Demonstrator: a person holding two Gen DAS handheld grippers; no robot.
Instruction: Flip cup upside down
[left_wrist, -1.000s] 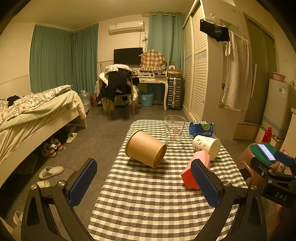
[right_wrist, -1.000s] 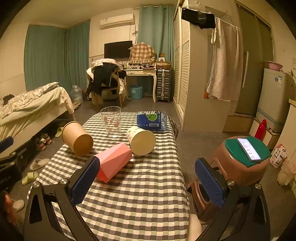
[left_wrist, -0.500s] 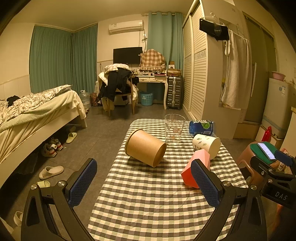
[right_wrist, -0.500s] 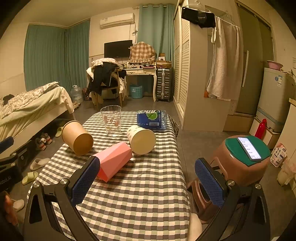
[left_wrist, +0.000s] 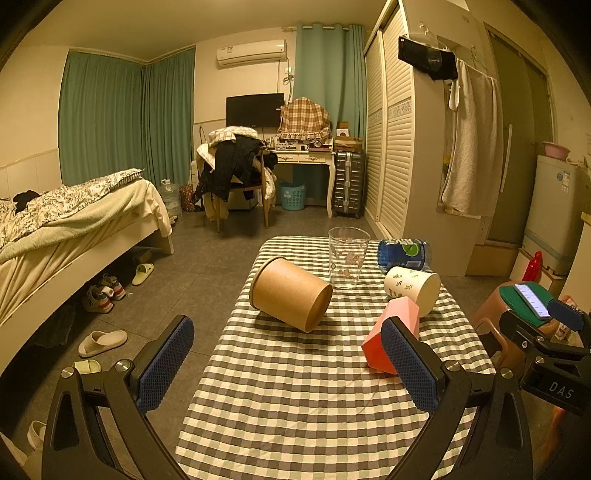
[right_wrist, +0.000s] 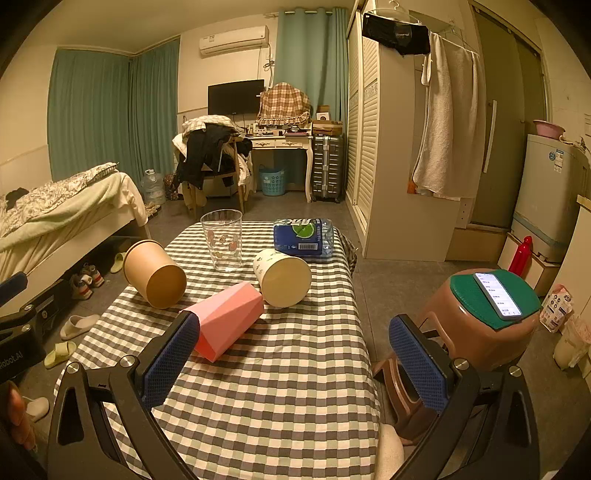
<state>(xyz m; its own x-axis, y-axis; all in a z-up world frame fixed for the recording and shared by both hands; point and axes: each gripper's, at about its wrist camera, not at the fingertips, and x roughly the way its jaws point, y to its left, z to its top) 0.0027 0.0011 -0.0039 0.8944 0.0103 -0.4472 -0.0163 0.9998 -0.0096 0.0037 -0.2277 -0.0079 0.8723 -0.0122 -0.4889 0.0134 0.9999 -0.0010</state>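
Brown kraft-paper cup (left_wrist: 291, 293) (right_wrist: 154, 273) is lying on its side near the left edge of the checked-cloth table (left_wrist: 295, 387) (right_wrist: 280, 369). Clear glass tumbler (left_wrist: 348, 256) (right_wrist: 222, 239) is standing upright toward the far edge. Pink faceted box (left_wrist: 388, 332) (right_wrist: 225, 325) is lying beside a tipped white leaf-print paper cup (left_wrist: 412, 290) (right_wrist: 282, 277). Left gripper (left_wrist: 288, 363) and right gripper (right_wrist: 291, 363) are hovering over the near edge, jaws spread apart, holding nothing.
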